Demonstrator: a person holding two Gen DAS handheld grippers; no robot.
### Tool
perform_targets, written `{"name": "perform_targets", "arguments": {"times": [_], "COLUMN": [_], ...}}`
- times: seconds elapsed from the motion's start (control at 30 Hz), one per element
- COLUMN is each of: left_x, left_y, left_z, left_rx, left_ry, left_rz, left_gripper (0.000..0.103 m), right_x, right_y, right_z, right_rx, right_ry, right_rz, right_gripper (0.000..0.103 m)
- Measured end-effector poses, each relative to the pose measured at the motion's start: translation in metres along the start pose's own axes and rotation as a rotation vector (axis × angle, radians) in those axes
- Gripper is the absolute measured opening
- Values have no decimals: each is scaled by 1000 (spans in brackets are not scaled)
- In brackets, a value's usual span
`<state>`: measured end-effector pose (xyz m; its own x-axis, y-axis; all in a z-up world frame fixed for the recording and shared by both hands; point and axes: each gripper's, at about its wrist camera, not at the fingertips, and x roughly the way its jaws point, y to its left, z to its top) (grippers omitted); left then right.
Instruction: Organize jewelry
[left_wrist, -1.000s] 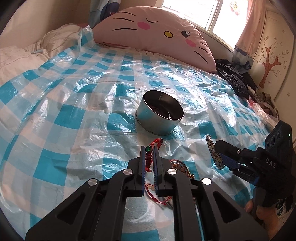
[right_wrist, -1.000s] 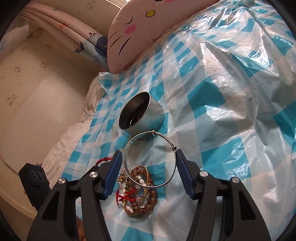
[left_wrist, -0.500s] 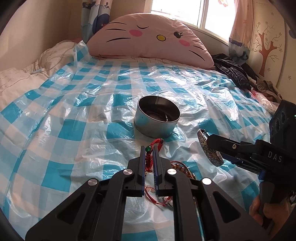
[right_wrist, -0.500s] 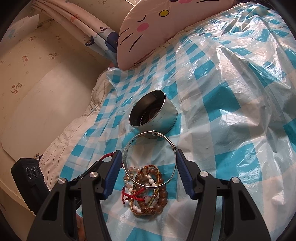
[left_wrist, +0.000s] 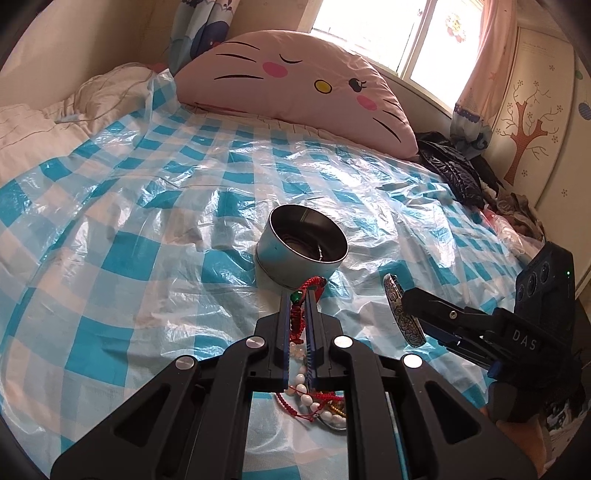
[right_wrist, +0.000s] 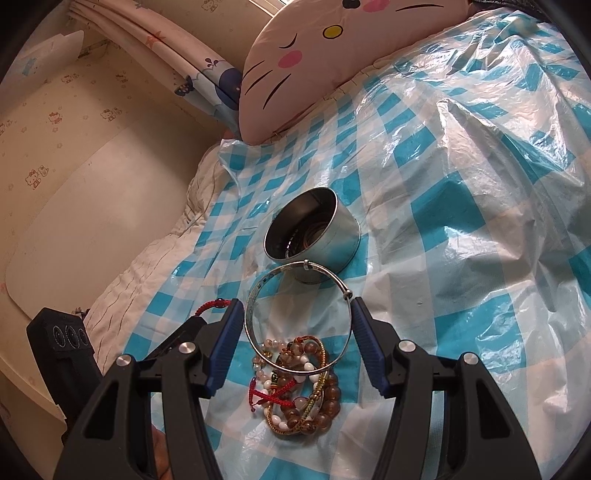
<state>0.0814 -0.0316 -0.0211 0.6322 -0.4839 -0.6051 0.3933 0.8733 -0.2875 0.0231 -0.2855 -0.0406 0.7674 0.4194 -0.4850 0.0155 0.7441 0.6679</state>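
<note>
A round metal tin (left_wrist: 303, 247) stands open on the blue-checked plastic sheet; it also shows in the right wrist view (right_wrist: 314, 236). My left gripper (left_wrist: 298, 299) is shut on a red cord bracelet (left_wrist: 301, 310) with a green bead, held just short of the tin. My right gripper (right_wrist: 298, 317) is shut on a silver bangle (right_wrist: 255, 295), which spans its two pads; the bangle shows edge-on in the left wrist view (left_wrist: 400, 314). A pile of bead bracelets (right_wrist: 299, 384) lies on the sheet below both grippers.
A pink cat-face pillow (left_wrist: 295, 85) lies at the head of the bed. Dark clothes (left_wrist: 458, 173) are heaped at the right edge. A white quilt (left_wrist: 44, 118) lies at the left. The plastic sheet (right_wrist: 480, 184) is wrinkled and raised at the right.
Both grippers have risen and moved toward the tin, each keeping its bracelet. The red cord has lifted clear of the pile.
</note>
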Motion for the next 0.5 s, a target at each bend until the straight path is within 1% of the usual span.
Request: {"name": "perform_targets", "arguments": {"times": [0.17,0.33,0.4,0.47,0.5], "left_x": [14,45,67,92,103], "left_y": [-6,-10,-5,4,10], "left_z": [23,56,67,73,74], "left_rx": [0,-45,-97,-153,-176], "left_ry": [-14,-8,27,72,98], "left_rz": [-14,-73,-105,-104,-97], "left_gripper": [7,7,7,8,10], "right_x": [3,8,14,21,26], "right_y": [3,3,2,2,2], "right_z": [9,21,28,37,42], "right_rx": [-16,-30,-38,-51,-59], "right_ry": [-25,-40,-39,-36,-33], "right_rz": [8,-1,-10,-21,-25], "right_gripper": [58,58,58,58,58]}}
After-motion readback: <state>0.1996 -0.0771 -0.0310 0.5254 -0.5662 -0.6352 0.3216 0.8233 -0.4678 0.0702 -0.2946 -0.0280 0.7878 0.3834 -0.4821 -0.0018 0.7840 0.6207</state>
